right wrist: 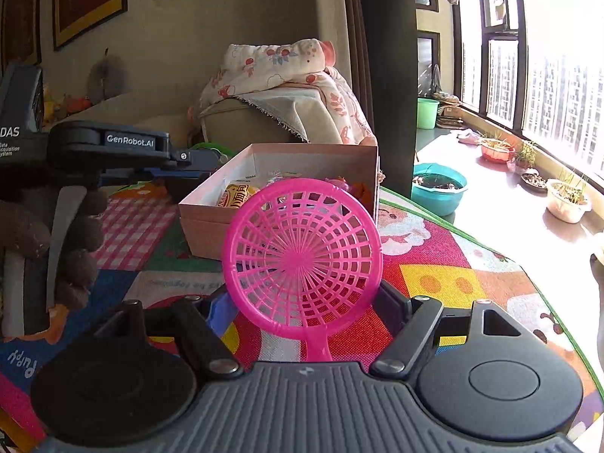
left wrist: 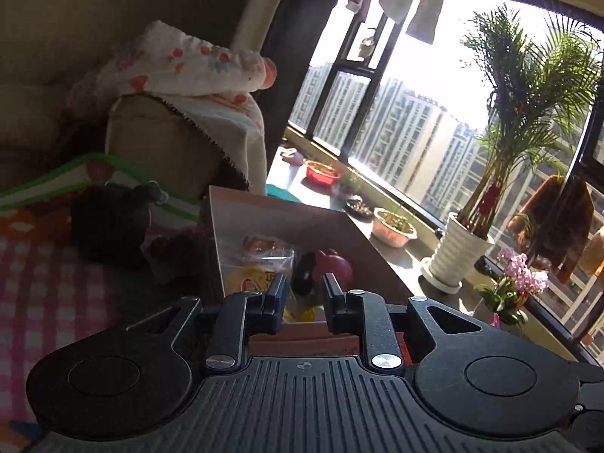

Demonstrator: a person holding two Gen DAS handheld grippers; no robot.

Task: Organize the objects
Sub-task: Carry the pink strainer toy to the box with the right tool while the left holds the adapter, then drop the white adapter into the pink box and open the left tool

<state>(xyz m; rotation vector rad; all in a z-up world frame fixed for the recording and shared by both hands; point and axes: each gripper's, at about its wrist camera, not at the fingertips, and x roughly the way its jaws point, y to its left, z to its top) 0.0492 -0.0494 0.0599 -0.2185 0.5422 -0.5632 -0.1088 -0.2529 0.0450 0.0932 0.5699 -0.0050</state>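
A cardboard box point(right wrist: 211, 222) stands on a colourful play mat point(right wrist: 445, 264). It holds a yellow snack packet point(right wrist: 236, 194) and small toys. In the left wrist view the box point(left wrist: 362, 241) shows a wrapped pastry point(left wrist: 260, 247), a red toy point(left wrist: 334, 264) and a dark toy point(left wrist: 304, 273). My left gripper point(left wrist: 302, 288) is open and empty above the box's near edge; it also shows in the right wrist view point(right wrist: 124, 143) at the left of the box. My right gripper point(right wrist: 302, 298) is shut on a pink plastic strainer point(right wrist: 302, 253), held upright in front of the box.
A sofa arm with a flowered blanket point(right wrist: 283, 71) stands behind the box. A dark plush toy point(left wrist: 109, 219) lies on the mat at the left. Plant pots point(left wrist: 458, 249), bowls point(right wrist: 438, 188) and a green bucket point(right wrist: 426, 113) line the window ledge at the right.
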